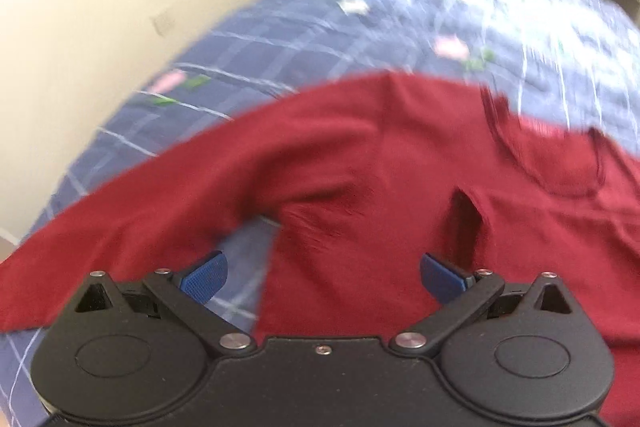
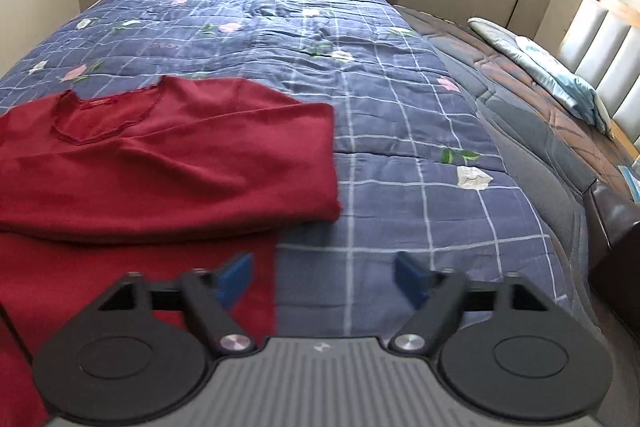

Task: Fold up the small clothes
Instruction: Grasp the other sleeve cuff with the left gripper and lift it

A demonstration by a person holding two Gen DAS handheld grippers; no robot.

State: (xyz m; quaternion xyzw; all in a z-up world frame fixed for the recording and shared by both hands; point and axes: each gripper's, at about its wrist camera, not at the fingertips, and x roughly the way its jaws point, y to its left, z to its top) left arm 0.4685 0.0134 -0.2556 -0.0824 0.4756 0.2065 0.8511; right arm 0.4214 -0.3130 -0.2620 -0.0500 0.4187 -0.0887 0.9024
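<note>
A dark red long-sleeved top point(image 1: 400, 163) lies spread on a blue checked quilt point(image 1: 304, 27). In the left wrist view its one sleeve point(image 1: 132, 203) stretches out to the left, and the neckline point(image 1: 560, 163) is at the right. My left gripper point(image 1: 323, 277) hangs just above the top's body, open, its blue pads point(image 1: 206, 277) wide apart with nothing between them. In the right wrist view the red top point(image 2: 168, 163) has its other sleeve folded across the chest. My right gripper point(image 2: 324, 281) stands open over the top's right edge and holds nothing.
The quilt point(image 2: 400, 115) covers a large bed, with a brown quilted cover point(image 2: 532, 99) and a pale blue pillow point(image 2: 552, 75) along the right side. A padded headboard point(image 2: 608, 55) stands at far right. A cream wall point(image 1: 100, 7) borders the bed's left edge.
</note>
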